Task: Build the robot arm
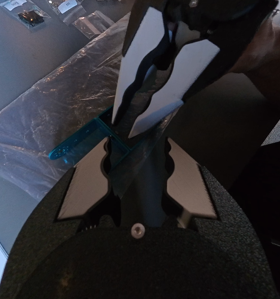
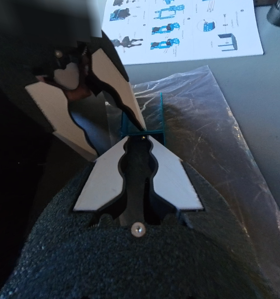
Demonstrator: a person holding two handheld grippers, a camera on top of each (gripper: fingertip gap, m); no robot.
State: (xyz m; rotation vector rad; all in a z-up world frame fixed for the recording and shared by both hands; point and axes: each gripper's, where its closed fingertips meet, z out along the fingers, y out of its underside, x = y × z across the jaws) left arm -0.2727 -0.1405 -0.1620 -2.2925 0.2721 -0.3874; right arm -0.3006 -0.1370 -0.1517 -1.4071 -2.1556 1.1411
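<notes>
A teal metal U-bracket (image 1: 94,134) lies on a large clear plastic bag (image 1: 55,105) on the grey table. My right gripper (image 1: 121,131) comes down from above, its jaws close together on a narrow black part (image 1: 132,103). Its tips rest on the bracket's cross wall. In the right wrist view the black part (image 2: 136,169) fills the gap of the right gripper (image 2: 138,137), at the teal bracket (image 2: 161,116). My left gripper (image 1: 138,138) is open and empty, its left fingertip (image 1: 107,145) against the cross wall. It enters the right wrist view (image 2: 119,144) from the upper left.
A printed instruction sheet (image 2: 184,29) lies beyond the clear bag (image 2: 200,121). Small zip bags with parts (image 1: 31,16) (image 1: 90,24) lie at the far left. A dark round object (image 2: 278,14) stands at the far right corner. A hand (image 1: 273,56) holds the right gripper. The grippers are tip to tip, or close to it. The dark round object (image 2: 278,14) is about equally far from each gripper, around 30 centimeters.
</notes>
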